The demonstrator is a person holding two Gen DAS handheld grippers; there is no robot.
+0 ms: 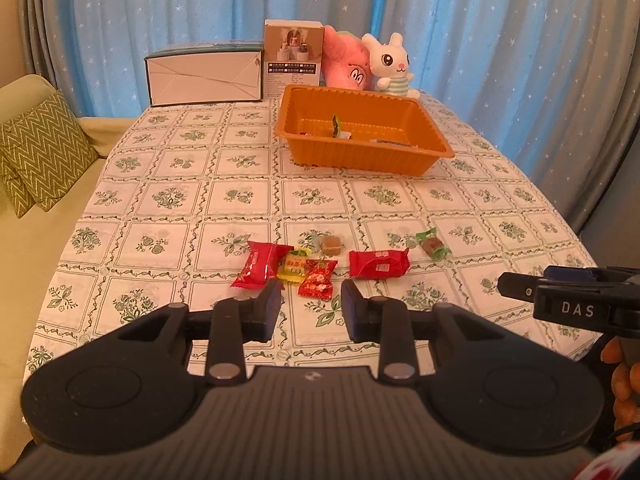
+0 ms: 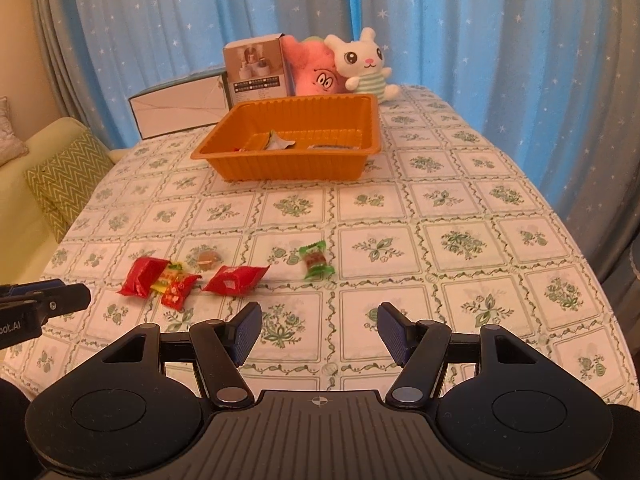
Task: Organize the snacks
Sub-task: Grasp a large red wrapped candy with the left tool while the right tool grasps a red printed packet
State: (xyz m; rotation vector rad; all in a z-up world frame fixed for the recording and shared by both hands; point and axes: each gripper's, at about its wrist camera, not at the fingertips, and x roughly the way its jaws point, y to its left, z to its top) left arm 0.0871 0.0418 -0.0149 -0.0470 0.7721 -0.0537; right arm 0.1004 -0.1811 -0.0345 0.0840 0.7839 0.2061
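Note:
Several wrapped snacks lie in a row on the near part of the table: a red pack (image 1: 256, 265) (image 2: 143, 276), a yellow candy (image 1: 294, 266), a small red candy (image 1: 318, 279) (image 2: 178, 290), a clear-wrapped brown sweet (image 1: 332, 245) (image 2: 208, 260), a second red pack (image 1: 379, 263) (image 2: 235, 278) and a green-wrapped candy (image 1: 432, 245) (image 2: 317, 260). An orange tray (image 1: 362, 156) (image 2: 288, 164) farther back holds a few wrappers. My left gripper (image 1: 311, 304) is open and empty, just short of the small red candy. My right gripper (image 2: 319, 332) is open and empty, right of the snacks.
A white box (image 1: 204, 74) (image 2: 178, 112), a brown carton (image 1: 294, 56) (image 2: 258, 70), a pink plush (image 1: 346, 60) (image 2: 316, 68) and a white bunny plush (image 1: 392, 62) (image 2: 366, 64) stand at the table's far edge. A sofa with a green cushion (image 1: 40, 156) is on the left.

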